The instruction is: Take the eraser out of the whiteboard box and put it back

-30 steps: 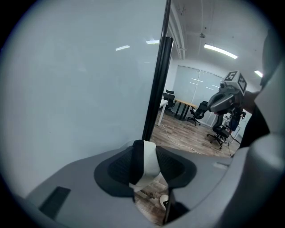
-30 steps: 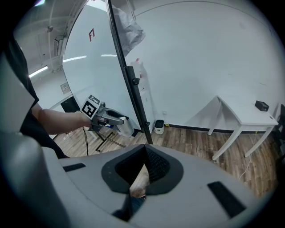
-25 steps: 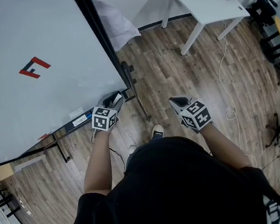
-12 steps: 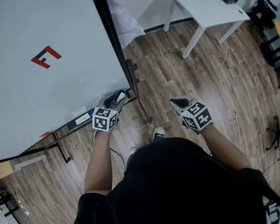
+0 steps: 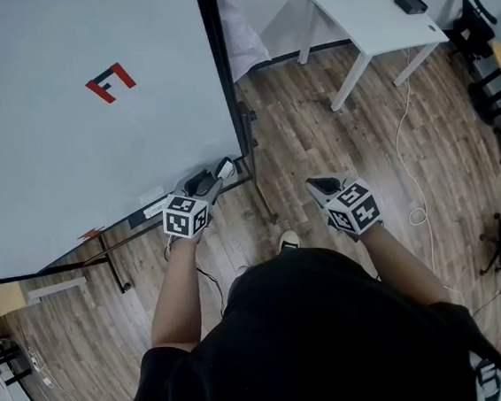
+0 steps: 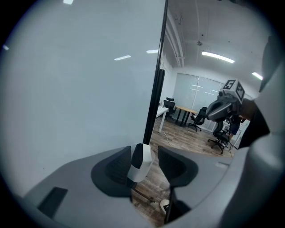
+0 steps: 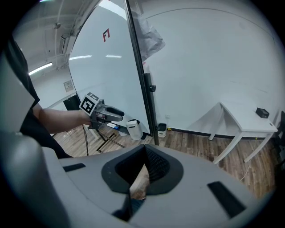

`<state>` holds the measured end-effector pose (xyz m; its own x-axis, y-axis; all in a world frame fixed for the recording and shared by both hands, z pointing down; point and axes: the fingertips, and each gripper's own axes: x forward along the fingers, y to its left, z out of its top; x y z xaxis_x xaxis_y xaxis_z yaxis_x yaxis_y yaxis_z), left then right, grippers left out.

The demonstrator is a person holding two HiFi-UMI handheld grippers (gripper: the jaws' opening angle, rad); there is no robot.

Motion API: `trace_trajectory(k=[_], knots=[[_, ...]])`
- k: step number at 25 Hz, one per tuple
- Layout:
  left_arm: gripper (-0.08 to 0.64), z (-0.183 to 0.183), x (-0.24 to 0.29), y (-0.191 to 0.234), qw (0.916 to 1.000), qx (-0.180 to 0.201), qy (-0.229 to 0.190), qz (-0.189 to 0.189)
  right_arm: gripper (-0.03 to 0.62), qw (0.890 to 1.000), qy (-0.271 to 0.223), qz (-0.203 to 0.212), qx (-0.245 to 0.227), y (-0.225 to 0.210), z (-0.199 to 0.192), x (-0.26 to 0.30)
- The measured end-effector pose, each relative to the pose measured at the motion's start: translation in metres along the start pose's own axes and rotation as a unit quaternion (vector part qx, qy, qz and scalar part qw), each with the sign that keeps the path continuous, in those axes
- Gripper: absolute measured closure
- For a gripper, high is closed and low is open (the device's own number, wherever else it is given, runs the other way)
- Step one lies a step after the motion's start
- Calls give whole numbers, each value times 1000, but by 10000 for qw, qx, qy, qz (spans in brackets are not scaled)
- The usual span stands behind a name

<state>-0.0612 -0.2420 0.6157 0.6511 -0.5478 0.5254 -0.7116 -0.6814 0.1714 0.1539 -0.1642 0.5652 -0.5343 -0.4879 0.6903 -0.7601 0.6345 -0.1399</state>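
Standing apart after just opening, the left gripper's (image 6: pixel 147 160) jaws flank a small white box (image 6: pixel 139 170) at the whiteboard's (image 5: pixel 67 152) lower corner. The dark piece in its top is probably the eraser (image 6: pixel 136 155), and no pad presses it. Off to the side, the right gripper (image 7: pixel 144 156) is closed and empty.

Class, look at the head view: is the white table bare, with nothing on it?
No, a small black object lies on the white table near one end.

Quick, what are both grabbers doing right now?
Left gripper: open, fingers just opened wider, holding nothing; whiteboard box shows between them, ungripped.
Right gripper: closed, holding nothing.
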Motion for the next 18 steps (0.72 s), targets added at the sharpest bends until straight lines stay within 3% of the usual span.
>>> trace_trajectory(k=[18], knots=[[374,-25,-75,5,9996,-112,-138,221,598,9997,-168,75,-165,48,16,3]])
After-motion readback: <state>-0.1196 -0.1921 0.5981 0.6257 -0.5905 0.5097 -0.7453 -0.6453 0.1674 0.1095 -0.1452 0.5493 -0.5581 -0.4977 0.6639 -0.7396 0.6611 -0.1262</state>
